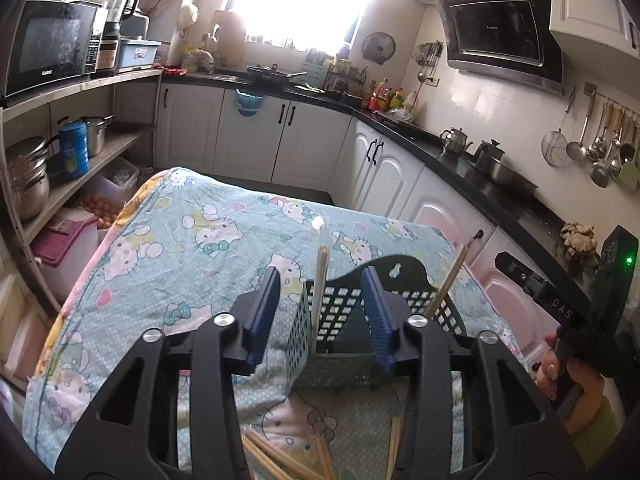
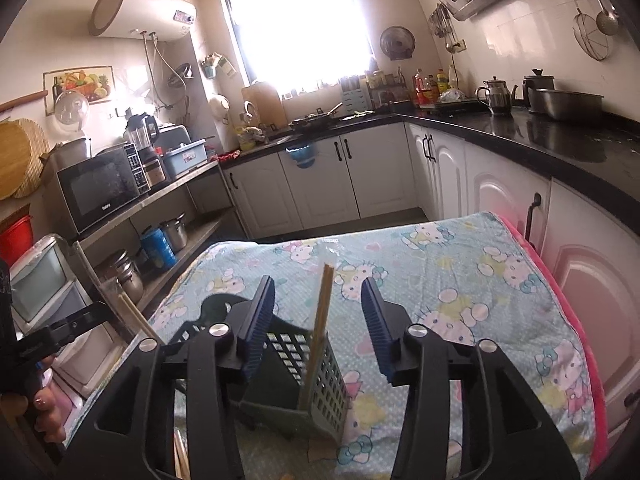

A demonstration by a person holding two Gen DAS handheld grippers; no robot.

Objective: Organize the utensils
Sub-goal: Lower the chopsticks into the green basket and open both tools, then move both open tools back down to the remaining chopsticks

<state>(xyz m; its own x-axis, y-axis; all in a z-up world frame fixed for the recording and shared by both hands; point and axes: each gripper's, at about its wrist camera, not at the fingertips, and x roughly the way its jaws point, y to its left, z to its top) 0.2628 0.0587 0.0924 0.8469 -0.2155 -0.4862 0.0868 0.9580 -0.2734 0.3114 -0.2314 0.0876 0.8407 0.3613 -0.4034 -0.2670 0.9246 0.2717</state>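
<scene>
Left wrist view: both tongs, left (image 1: 320, 312) and right (image 2: 318, 324), hang released above the basket (image 1: 340, 320); loose chopsticks (image 1: 276, 460) beneath probably need gathering next.

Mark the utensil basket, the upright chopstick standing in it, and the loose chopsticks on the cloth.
utensil basket (image 2: 320, 372): right wrist view, perforated side wall.
upright chopstick (image 2: 322, 312): right wrist view, mid shaft above the rim.
loose chopsticks (image 1: 276, 462): left wrist view, shafts lying on the cloth.

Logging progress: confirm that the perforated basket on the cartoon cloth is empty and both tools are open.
Not empty. The basket already holds upright chopsticks, as the right wrist view shows. Both the left tool and right tool are open, and the basket does stand on the cartoon cloth.
</scene>
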